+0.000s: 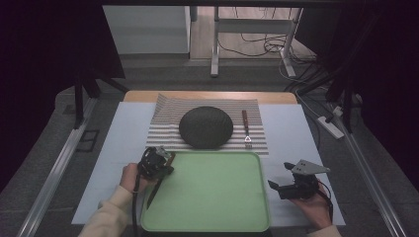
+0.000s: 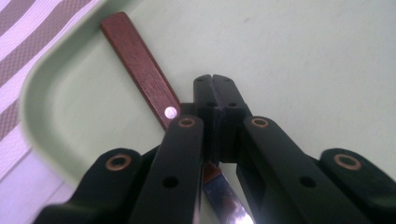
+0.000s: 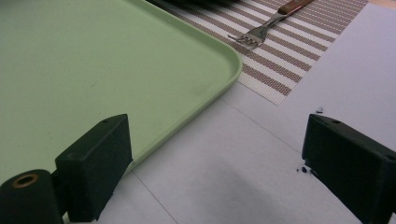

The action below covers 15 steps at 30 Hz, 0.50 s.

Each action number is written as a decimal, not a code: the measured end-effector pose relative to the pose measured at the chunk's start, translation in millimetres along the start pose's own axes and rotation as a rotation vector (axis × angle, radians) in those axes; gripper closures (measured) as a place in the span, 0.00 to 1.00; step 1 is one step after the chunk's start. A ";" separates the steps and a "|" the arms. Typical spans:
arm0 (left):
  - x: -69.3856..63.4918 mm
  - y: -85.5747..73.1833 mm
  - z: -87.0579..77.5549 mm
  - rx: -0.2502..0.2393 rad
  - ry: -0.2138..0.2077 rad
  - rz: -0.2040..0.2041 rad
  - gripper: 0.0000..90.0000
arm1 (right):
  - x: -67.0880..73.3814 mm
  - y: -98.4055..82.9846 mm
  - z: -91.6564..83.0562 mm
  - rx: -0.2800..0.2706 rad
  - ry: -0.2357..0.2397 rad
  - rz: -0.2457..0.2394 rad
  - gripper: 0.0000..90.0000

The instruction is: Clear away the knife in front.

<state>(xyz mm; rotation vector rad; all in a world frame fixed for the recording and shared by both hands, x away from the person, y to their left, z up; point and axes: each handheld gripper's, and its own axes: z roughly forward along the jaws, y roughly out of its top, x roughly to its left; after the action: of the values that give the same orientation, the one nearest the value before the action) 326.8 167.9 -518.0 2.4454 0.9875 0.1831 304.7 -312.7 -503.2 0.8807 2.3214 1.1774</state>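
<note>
My left gripper (image 1: 159,168) is over the left rim of the green tray (image 1: 212,197). Its jaws (image 2: 215,84) are shut on a knife (image 2: 140,60) with a reddish wooden handle. The handle slants over the tray's corner, and the metal blade (image 2: 224,196) comes out below the fingers. In the high view the knife's dark blade (image 1: 153,192) points toward the person along the tray's left edge. My right gripper (image 1: 280,176) rests to the right of the tray, held in a hand, and stands open (image 3: 215,140) over bare mat with nothing between its fingers.
Behind the tray, a round dark plate (image 1: 206,127) lies on a striped placemat (image 1: 165,116). A wooden-handled fork (image 1: 246,129), also (image 3: 266,25), lies on the placemat to the plate's right. A pale mat (image 1: 291,133) covers the table. Metal rails run along both table sides.
</note>
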 end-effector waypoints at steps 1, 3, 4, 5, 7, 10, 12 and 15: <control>0.9 -2.8 -1.3 -0.002 0.003 -0.008 0.98 | 0.1 0.0 -0.1 0.000 -0.001 0.000 0.09; 2.7 -8.6 -4.1 -0.005 0.012 -0.025 0.98 | 0.0 0.0 -0.2 -0.001 -0.001 0.000 0.09; 2.7 -8.6 -4.1 -0.005 0.012 -0.025 0.98 | 0.0 0.0 -0.2 -0.001 -0.001 0.000 0.09; 3.5 -12.3 -5.9 -0.006 0.019 -0.032 0.98 | 0.0 0.0 -0.1 -0.001 -0.001 0.001 0.09; 4.2 -16.8 -8.0 -0.009 0.024 -0.042 0.98 | 0.0 0.0 0.1 0.000 0.000 0.000 0.09; 4.0 -21.8 -10.2 -0.014 0.024 -0.052 0.98 | 0.1 0.0 0.4 -0.002 0.002 0.001 0.09; 3.1 -23.2 -10.8 -0.014 0.026 -0.053 0.98 | 0.2 0.0 0.2 -0.002 0.001 0.001 0.09; 1.8 -24.4 -11.5 -0.014 0.025 -0.054 0.98 | 0.2 0.0 0.1 -0.002 0.001 0.001 0.09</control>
<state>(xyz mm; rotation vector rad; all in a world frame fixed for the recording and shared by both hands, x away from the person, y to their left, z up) 309.7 188.7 -520.1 2.4060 1.0588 0.2026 304.7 -312.5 -503.2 0.8813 2.3201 1.1804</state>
